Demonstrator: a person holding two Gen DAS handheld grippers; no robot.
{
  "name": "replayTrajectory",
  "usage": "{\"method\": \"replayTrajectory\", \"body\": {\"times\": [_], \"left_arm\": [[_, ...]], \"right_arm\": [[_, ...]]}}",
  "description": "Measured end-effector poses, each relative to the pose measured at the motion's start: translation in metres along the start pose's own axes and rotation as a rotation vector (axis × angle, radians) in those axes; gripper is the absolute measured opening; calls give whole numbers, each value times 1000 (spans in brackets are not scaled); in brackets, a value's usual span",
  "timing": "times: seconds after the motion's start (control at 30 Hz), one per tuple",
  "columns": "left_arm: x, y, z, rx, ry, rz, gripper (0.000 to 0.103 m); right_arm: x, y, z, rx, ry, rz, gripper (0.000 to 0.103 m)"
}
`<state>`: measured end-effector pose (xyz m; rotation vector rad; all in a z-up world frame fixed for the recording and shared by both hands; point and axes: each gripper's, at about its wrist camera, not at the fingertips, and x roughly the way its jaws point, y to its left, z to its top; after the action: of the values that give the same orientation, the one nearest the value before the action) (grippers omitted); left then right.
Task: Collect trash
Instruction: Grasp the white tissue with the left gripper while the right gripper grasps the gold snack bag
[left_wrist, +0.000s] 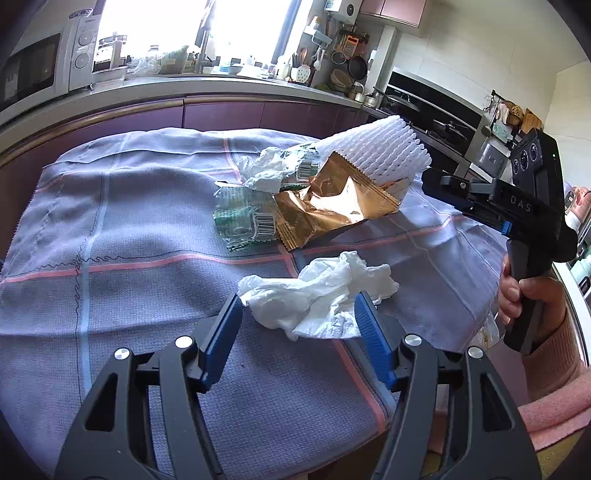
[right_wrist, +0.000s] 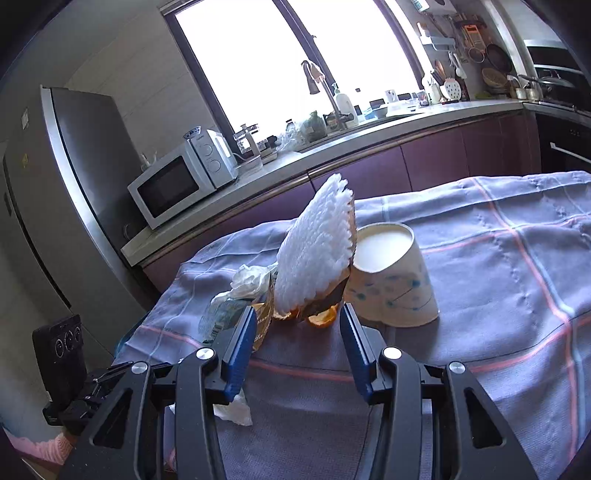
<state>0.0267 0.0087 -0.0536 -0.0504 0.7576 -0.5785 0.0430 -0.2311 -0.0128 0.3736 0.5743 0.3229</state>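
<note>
At lower centre we hold the left gripper (left_wrist: 299, 314) spread around crumpled white tissue (left_wrist: 317, 295). Our right gripper (right_wrist: 298, 326) gapes before orange peel (right_wrist: 322, 316), half hidden beneath white foam netting (right_wrist: 314, 254).

- A lilac checked tablecloth (right_wrist: 498, 280) covers the table, with pink and pale blue stripes.
- Behind the tablecloth runs a kitchen counter (right_wrist: 369, 134) with purple cabinet fronts.
- A white microwave (right_wrist: 177, 182) stands on the counter's left end.
- A steel refrigerator (right_wrist: 62, 192) stands left of the counter.
- A tall faucet (right_wrist: 321, 88) rises from the counter before the bright window (right_wrist: 295, 55).
- Pans and utensils (left_wrist: 347, 62) hang at the counter's right end.
- A stove with pots (left_wrist: 413, 101) sits right of the counter.
</note>
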Motion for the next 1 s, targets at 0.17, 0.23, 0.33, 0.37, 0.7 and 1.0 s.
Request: {"method": "replayTrajectory", "body": {"times": [0.17, 0.23, 0.33, 0.37, 0.7, 1.0], "left_arm": [[9, -3, -1, 0, 26, -4, 63], [14, -3, 0, -8, 40, -1, 61], [19, -2, 1, -19, 50, 4, 55], [20, -2, 2, -21, 50, 4, 50], [19, 2, 2, -47, 53, -26, 8], [-2, 5, 2, -49, 5, -33, 5]], "right_arm": [[23, 10, -10, 11, 61, 73, 44], [32, 16, -13, 9, 79, 98, 44], [42, 21, -13, 21, 91, 132, 38], [44, 21, -13, 26, 94, 140, 35], [41, 16, -14, 71, 78, 143, 5], [25, 24, -12, 40, 62, 159, 3]]}}
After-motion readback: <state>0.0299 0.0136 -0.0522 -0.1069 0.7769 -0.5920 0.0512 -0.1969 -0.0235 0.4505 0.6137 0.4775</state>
